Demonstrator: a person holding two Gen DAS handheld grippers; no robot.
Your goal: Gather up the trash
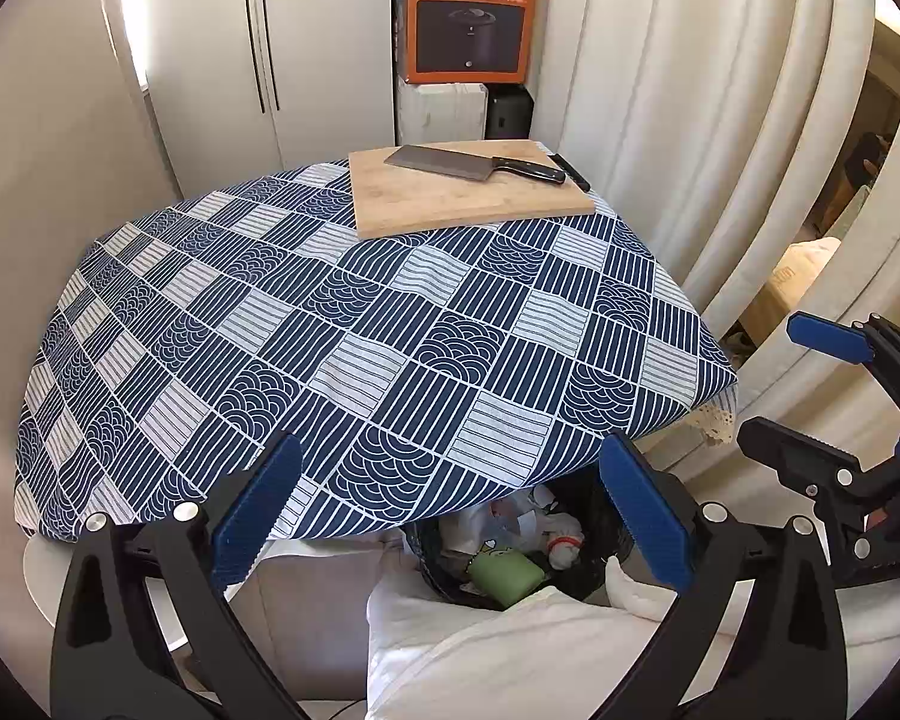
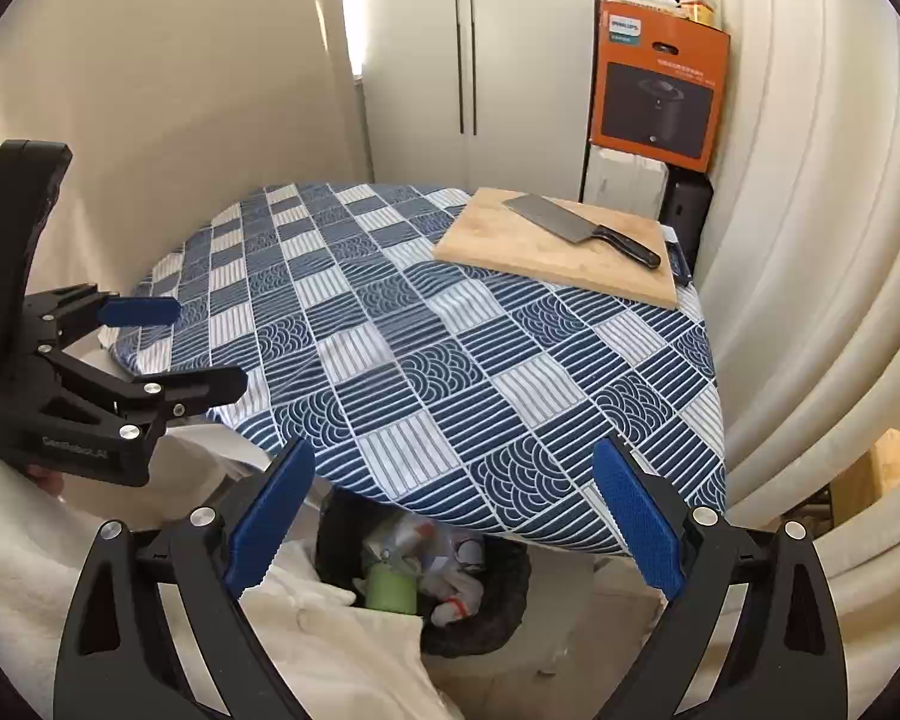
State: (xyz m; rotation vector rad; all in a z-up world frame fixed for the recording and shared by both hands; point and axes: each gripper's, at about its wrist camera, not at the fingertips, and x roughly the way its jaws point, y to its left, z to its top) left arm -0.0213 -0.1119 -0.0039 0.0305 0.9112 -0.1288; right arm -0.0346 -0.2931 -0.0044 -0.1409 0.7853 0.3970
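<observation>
A dark trash bin [image 1: 594, 516] stands on the floor below the table's near edge, partly under the cloth. It holds crumpled white wrappers [image 1: 564, 540] and a green packet [image 1: 504, 576]. It also shows in the right wrist view [image 2: 498, 606], with the green packet [image 2: 393, 588] inside. My left gripper [image 1: 450, 516] is open and empty above the bin. My right gripper [image 2: 456, 522] is open and empty, also above the bin. Each gripper shows in the other's view: the right one [image 1: 810, 396] and the left one [image 2: 192, 348], both open.
The table [image 1: 354, 324] has a blue and white patterned cloth. A wooden cutting board [image 1: 468, 198] with a cleaver [image 1: 474, 165] lies at its far right corner. An orange box [image 1: 471, 12] stands behind. White curtains [image 1: 720, 120] hang to the right. White cloth [image 1: 510, 648] lies near the bin.
</observation>
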